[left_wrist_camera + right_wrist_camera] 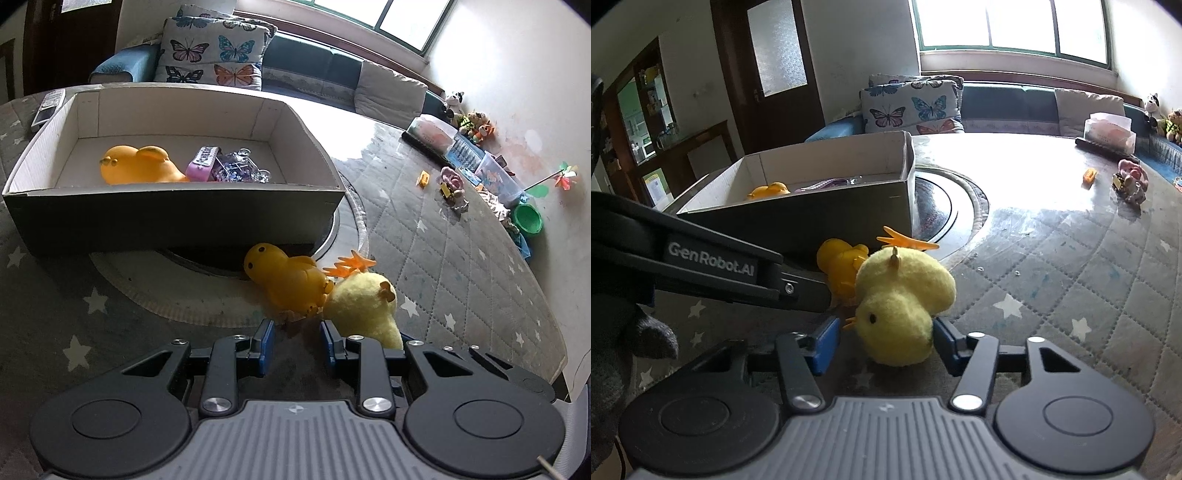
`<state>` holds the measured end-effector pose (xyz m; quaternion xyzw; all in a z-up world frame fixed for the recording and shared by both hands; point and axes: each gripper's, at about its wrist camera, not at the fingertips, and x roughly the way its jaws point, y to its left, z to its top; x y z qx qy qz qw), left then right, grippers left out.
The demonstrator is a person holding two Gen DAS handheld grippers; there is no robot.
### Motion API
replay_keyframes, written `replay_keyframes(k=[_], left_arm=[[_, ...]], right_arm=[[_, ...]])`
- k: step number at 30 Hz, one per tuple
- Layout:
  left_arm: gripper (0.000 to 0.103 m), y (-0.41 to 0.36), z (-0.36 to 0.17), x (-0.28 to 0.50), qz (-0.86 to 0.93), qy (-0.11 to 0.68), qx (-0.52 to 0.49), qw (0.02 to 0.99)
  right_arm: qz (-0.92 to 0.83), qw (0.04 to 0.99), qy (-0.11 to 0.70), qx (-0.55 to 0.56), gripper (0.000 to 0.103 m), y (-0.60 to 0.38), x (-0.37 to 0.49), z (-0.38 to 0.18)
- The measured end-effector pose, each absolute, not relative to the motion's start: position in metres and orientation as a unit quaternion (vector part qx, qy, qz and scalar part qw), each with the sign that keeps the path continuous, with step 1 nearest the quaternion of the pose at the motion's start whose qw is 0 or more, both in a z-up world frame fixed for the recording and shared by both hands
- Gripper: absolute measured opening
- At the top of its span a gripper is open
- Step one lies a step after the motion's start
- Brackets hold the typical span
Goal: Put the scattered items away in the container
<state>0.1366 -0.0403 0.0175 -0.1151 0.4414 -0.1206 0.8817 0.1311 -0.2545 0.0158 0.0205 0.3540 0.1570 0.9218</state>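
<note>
**— Where were your jaws just then?**

— My right gripper (882,341) stood open around the head of the plush chick (901,306), one blue finger on each side, the right one just beside or touching the fluff; I couldn't tell whether it pressed yet. My left gripper (297,341) was open too, holding nothing, its tips near the rubber duck (286,282) that lay just ahead.

**— And those two toys, where did they lie?**

— On the quilted star mat (461,266), touching each other, close against the near wall of the cardboard box (177,218), both outside it.

**— How far along would you say you were?**

— Partway, I judged. Inside the box sat another orange duck (140,166), a pink case (203,166) and a clear sparkly toy (240,171). The duck and chick were left, and further off a little orange piece (423,180) and a small cluster of toys (452,186), well apart from the box.

**— How did the chick look?**

— Pale yellow, fuzzy, tipped over with orange feet (905,240) up toward the box, a small beak and a black eye facing me. Soft; I reckoned it would squash under the pads.
</note>
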Motion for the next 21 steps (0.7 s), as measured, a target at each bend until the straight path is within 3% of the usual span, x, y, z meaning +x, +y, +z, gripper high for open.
replay_keyframes(k=[21], left_arm=[[0.032, -0.064, 0.03, 0.135, -0.174, 0.434, -0.103, 0.878]], right_arm=[[0.185, 0.917, 0.354, -0.003, 0.051, -0.261, 0.114, 0.02]])
